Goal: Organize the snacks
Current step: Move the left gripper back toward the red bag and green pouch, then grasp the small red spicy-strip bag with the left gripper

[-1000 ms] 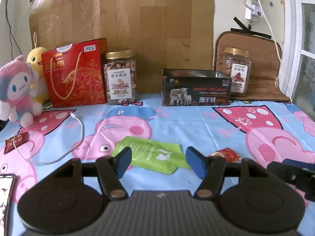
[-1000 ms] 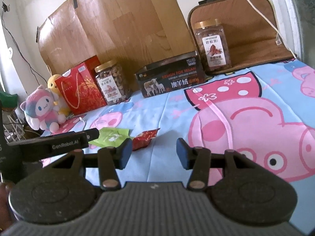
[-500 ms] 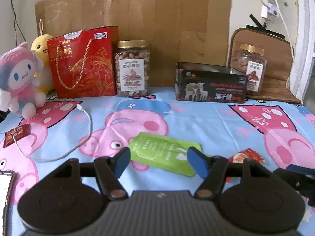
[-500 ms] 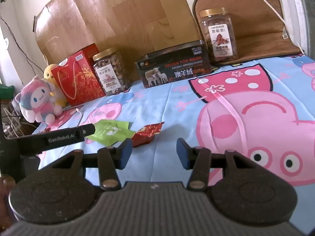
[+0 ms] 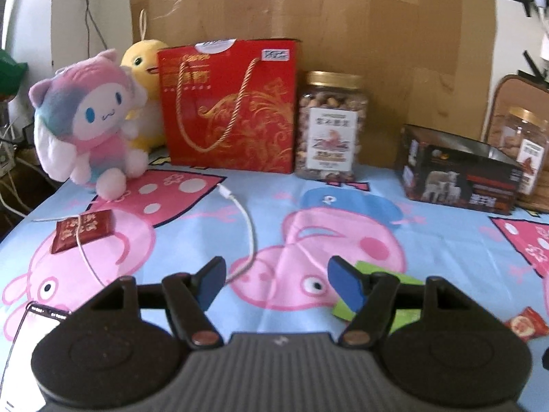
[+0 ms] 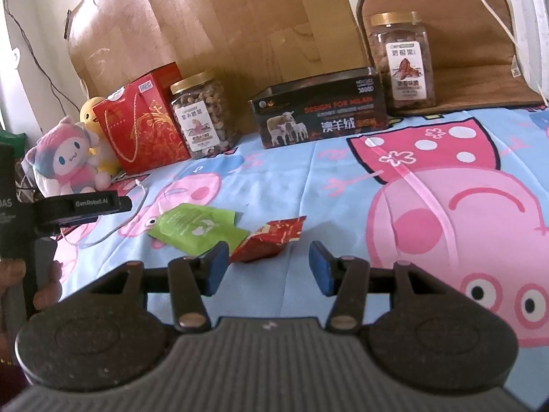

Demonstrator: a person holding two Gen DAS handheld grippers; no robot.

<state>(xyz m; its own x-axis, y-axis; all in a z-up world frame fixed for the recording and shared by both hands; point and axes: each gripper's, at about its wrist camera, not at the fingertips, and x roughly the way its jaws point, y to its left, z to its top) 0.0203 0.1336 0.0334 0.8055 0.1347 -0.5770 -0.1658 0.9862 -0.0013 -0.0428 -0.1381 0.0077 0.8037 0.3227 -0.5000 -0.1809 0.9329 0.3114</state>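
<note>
left wrist: left gripper [image 5: 276, 283] wide open, empty; green pouch [image 5: 405, 283] behind its right finger, dark red packet [image 5: 83, 230] far ahead-left | right wrist: right gripper [image 6: 268, 267] wide open, empty; red packet [image 6: 271, 239] just ahead, left of centre, touching green pouch | step: likely approaching first pick | next: centre on packet, descend, close

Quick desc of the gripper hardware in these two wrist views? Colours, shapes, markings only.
Both alike: left gripper and right gripper have blue pads on black linkage fingers with brass-coloured pivot pins, two round black discs and a ribbed grey centre plate. The left unit's black bar reads "GenRobot.AI" in the right view.
</note>
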